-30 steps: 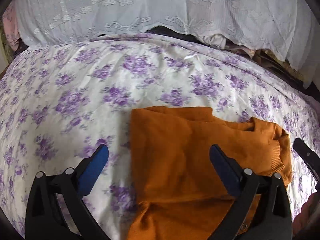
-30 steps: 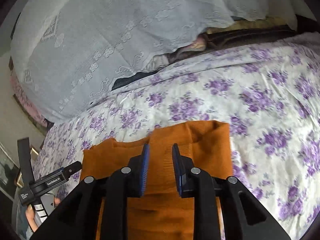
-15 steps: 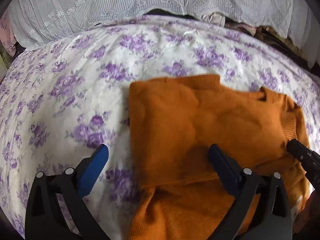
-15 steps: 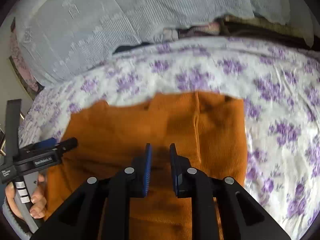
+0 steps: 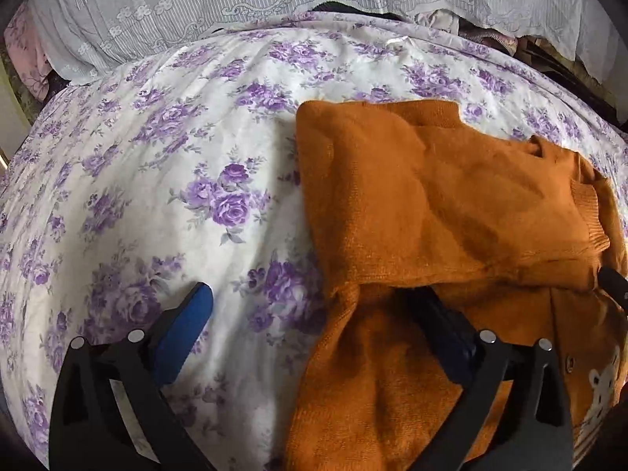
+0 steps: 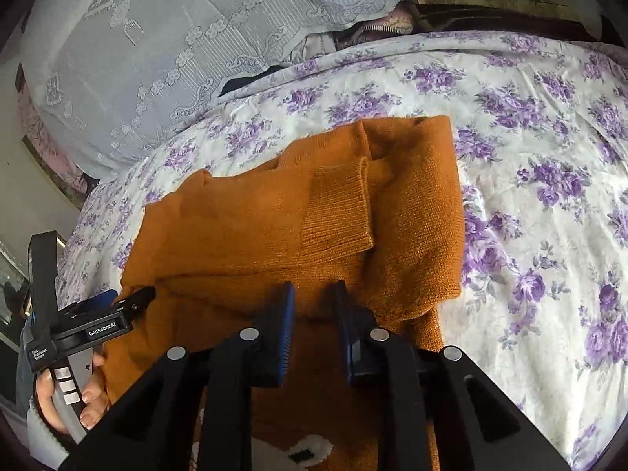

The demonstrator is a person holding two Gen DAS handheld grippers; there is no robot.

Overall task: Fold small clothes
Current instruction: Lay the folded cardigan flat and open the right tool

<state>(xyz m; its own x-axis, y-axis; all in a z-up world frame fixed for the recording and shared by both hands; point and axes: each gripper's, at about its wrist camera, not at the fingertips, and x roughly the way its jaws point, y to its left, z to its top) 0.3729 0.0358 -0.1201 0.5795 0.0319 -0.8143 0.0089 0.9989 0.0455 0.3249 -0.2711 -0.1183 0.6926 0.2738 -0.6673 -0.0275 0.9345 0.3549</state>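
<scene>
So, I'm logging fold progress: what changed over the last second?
Both grippers moved in toward the orange sweater. The left gripper, still wide open, now has one finger under its folded edge. The right gripper stays narrowly open, gripping nothing. Sweater and floral sheet unmoved.

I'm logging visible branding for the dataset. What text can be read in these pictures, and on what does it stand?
"GenRobot.AI": white print on the side of the left gripper, seen from the right wrist view.
"Data Acquisition System", small and only just legible: on that gripper's handle.
The orange sweater carries an animal picture but no readable words.
</scene>
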